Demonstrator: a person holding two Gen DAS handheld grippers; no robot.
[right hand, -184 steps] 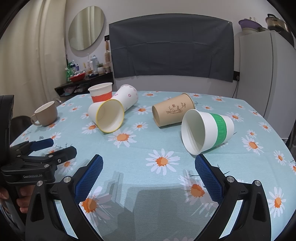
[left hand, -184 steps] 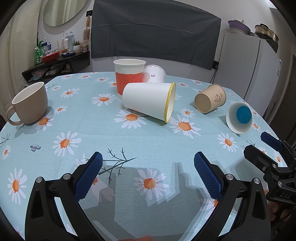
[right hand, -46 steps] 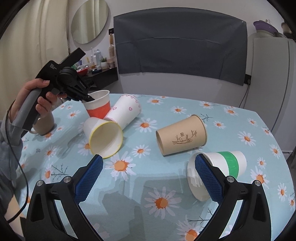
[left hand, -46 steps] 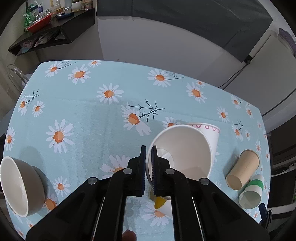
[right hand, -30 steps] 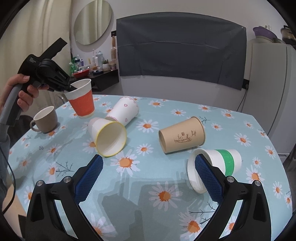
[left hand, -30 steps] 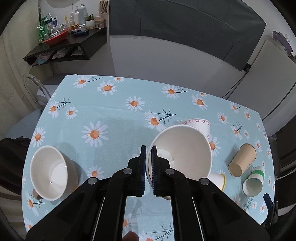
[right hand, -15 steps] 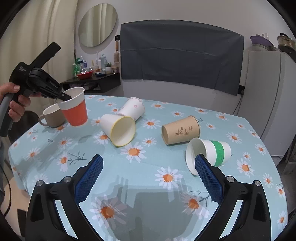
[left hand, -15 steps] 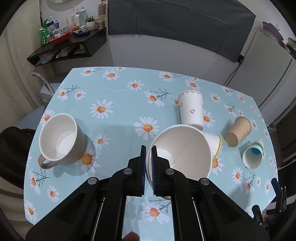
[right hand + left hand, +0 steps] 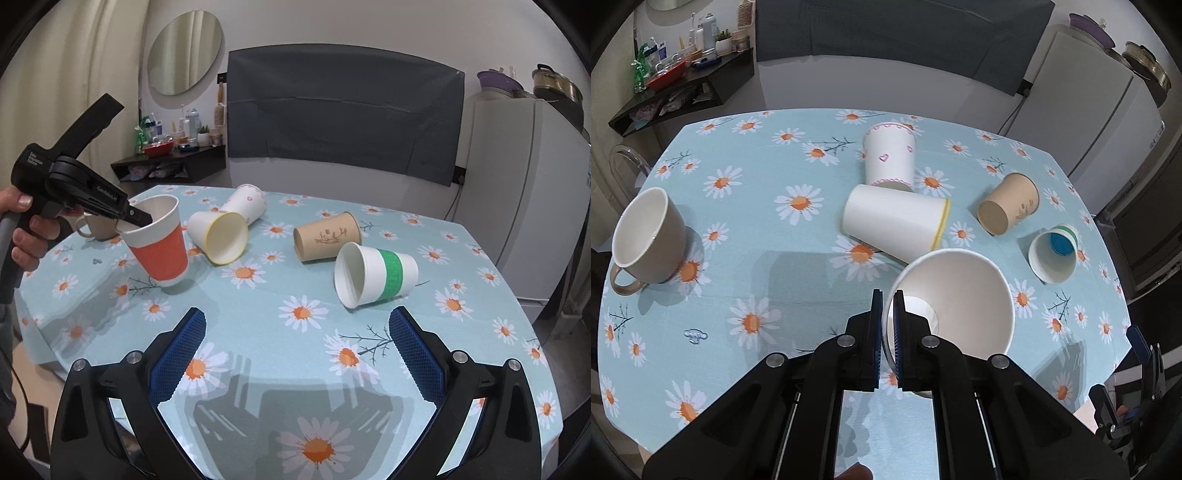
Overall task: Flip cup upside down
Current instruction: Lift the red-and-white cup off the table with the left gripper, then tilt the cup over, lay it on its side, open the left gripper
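My left gripper (image 9: 887,321) is shut on the rim of a paper cup with an orange band (image 9: 159,246). The cup hangs mouth up, slightly tilted, a little above the table's front left part; its white inside fills the left wrist view (image 9: 955,299). In the right wrist view the left gripper (image 9: 142,220) pinches the cup's near rim. My right gripper (image 9: 297,352) is open and empty, low over the table's front edge.
On the daisy tablecloth (image 9: 303,295) lie a yellow-rimmed white cup (image 9: 895,221), a heart-print cup (image 9: 890,157), a brown cup (image 9: 1010,208) and a green-banded cup (image 9: 376,275), all on their sides. A beige mug (image 9: 646,240) stands upright at the left.
My left gripper closed on the orange cup, lifted it from the back, and carried it toward the front left, lowering it. The right gripper stayed open.
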